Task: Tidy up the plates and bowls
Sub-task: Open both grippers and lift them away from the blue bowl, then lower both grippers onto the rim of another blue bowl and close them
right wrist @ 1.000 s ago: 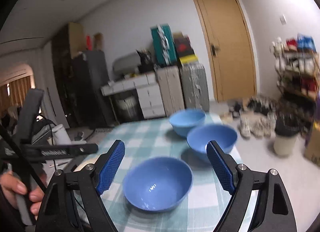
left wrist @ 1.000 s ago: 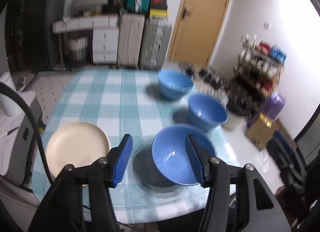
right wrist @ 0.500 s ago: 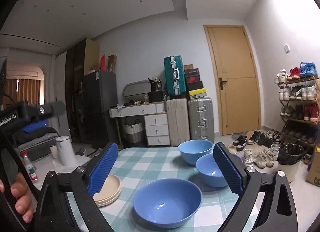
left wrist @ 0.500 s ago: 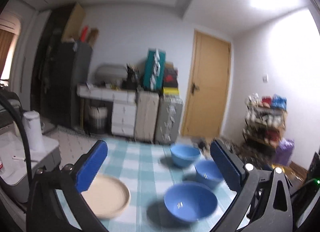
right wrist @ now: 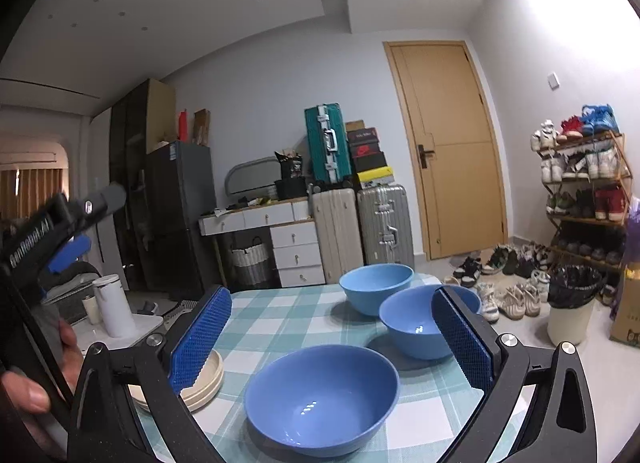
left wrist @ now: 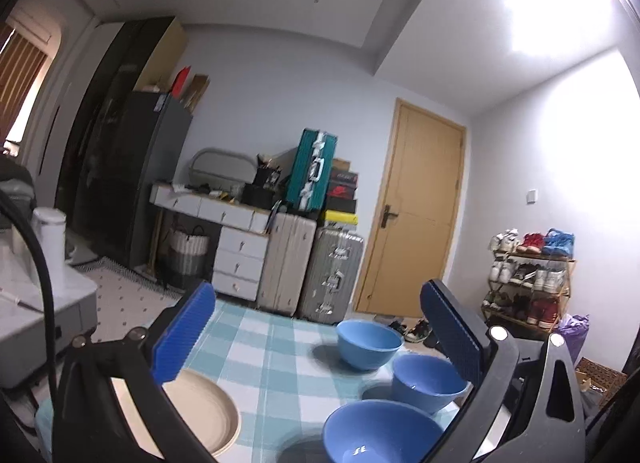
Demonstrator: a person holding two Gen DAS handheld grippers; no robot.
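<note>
Three blue bowls stand in a row on a teal checked table [right wrist: 280, 327]: a near bowl [right wrist: 322, 397], a middle bowl [right wrist: 416, 327] and a far bowl [right wrist: 376, 289]. They show too in the left wrist view: near [left wrist: 380, 433], middle [left wrist: 428, 381], far [left wrist: 368, 343]. A stack of cream plates [right wrist: 204, 383] lies at the table's left; it shows in the left wrist view [left wrist: 200, 411]. My right gripper [right wrist: 332, 335] is open and empty, above the near bowl. My left gripper [left wrist: 316, 335] is open and empty, raised above the table.
Suitcases [right wrist: 360, 223] and a white drawer unit [right wrist: 296, 251] stand behind the table. A door [right wrist: 448, 151] is at the back right. A shoe rack [right wrist: 584, 183] and a bin [right wrist: 572, 303] stand to the right. A white cup [right wrist: 114, 305] sits on a side unit at the left.
Both grippers have lifted and tilted up from looking down at the table. The left gripper's jaws have opened wider. The bowls and plates have not moved.
</note>
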